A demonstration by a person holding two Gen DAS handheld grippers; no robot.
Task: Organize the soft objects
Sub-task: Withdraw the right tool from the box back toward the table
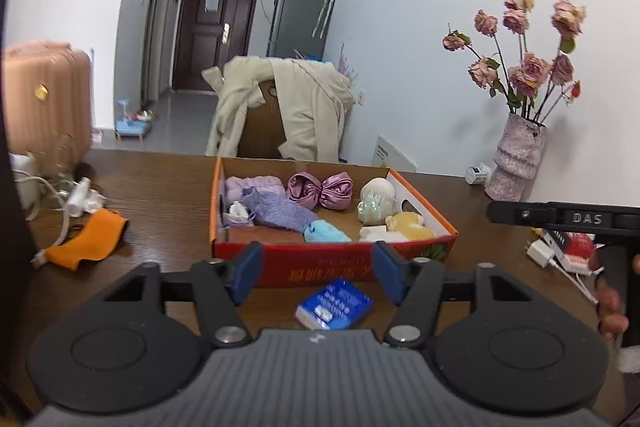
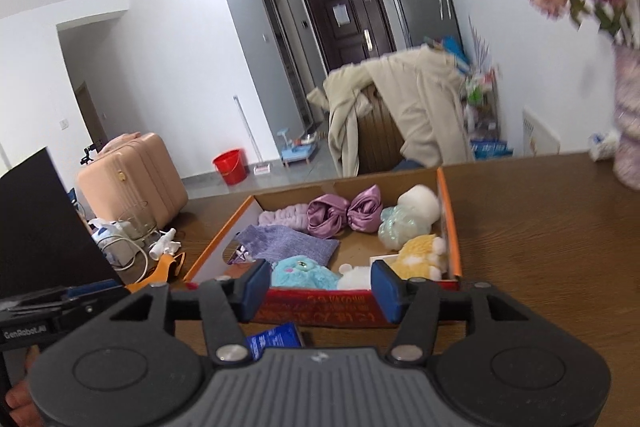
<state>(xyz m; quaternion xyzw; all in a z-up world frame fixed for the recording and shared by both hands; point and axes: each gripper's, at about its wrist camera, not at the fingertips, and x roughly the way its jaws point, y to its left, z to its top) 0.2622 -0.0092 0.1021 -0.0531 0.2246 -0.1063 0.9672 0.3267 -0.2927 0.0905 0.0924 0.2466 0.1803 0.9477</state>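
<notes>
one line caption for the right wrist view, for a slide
Open right tool empty before the cardboard box of soft toys and purple cloths on a wooden table.

In front of you, the red, orange-rimmed box (image 1: pixel 336 259) holds a shiny pink bow (image 1: pixel 320 190), a lilac knit pouch (image 1: pixel 280 211) and turquoise plush (image 2: pixel 302 270); an orange cloth (image 1: pixel 86 239) lies left of it.

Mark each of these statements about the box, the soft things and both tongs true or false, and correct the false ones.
1. The cardboard box holds several soft things. True.
2. The left tongs grip the blue plush toy. False: open and empty, the toy lies in the box.
3. The orange cloth lies on the table outside the box. True.
4. The blue tissue pack is inside the box. False: it lies on the table in front of the box.
5. The right tongs hold nothing. True.
</notes>
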